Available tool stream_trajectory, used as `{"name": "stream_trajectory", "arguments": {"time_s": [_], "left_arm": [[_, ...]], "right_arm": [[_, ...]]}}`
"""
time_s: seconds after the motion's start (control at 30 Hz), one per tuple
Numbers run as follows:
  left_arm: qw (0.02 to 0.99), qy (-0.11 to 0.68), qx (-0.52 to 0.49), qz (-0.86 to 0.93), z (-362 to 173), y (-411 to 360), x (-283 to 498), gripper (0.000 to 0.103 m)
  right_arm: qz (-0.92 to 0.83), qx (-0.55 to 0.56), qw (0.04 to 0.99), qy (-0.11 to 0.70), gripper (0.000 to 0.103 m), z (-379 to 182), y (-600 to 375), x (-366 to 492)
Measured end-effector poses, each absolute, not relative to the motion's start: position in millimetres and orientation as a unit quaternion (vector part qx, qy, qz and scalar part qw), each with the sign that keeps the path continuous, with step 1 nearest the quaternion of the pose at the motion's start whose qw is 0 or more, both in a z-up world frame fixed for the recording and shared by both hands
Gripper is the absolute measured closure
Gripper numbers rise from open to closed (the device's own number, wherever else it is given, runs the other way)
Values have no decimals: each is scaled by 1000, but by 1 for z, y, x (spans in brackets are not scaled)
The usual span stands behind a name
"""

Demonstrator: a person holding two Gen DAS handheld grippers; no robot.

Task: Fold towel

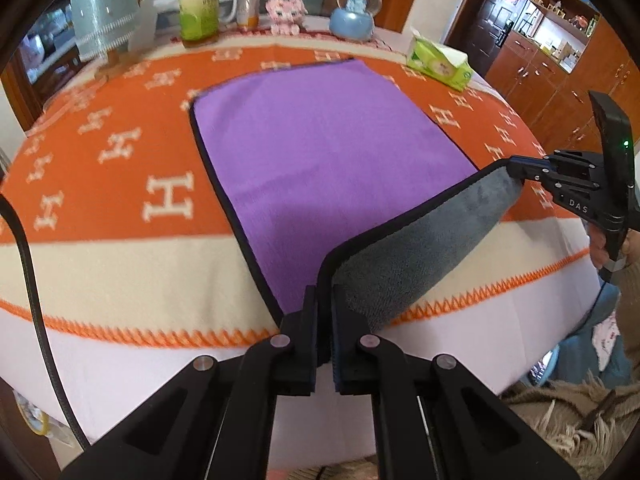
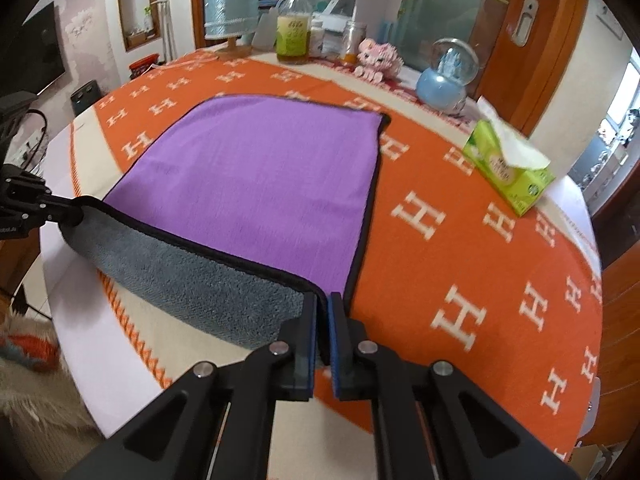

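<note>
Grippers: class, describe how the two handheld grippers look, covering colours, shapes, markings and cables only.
Both the left gripper and the right gripper are matte black linkage frames with silver pivot pins and blue-edged finger pads. The right one shows white "DAS" lettering and a green light. A black cable hangs left.

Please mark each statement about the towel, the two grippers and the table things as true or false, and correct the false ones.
1. Both grippers hold the towel. True: the left gripper and right gripper each pinch a near corner.
2. The lifted edge shows a grey underside. True.
3. The towel's top face is green. False: it is purple.
4. The tissue box lies on the towel. False: it sits apart, on the orange cloth.
5. The snow globe stands at the table's far side. True.
</note>
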State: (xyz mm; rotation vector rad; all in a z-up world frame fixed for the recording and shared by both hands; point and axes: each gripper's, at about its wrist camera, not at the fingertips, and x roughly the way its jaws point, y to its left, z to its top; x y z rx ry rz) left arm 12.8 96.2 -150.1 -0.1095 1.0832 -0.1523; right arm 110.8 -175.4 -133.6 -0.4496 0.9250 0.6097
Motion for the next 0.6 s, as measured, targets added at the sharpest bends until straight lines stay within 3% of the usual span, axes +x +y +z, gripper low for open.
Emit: {"name": "stream_trajectory", "arguments": {"time_s": [0.6], "left_arm": [[893, 445, -44, 45, -115, 156, 125, 100]], "right_arm": [[196, -177, 884, 386, 98, -97, -98, 217]]}}
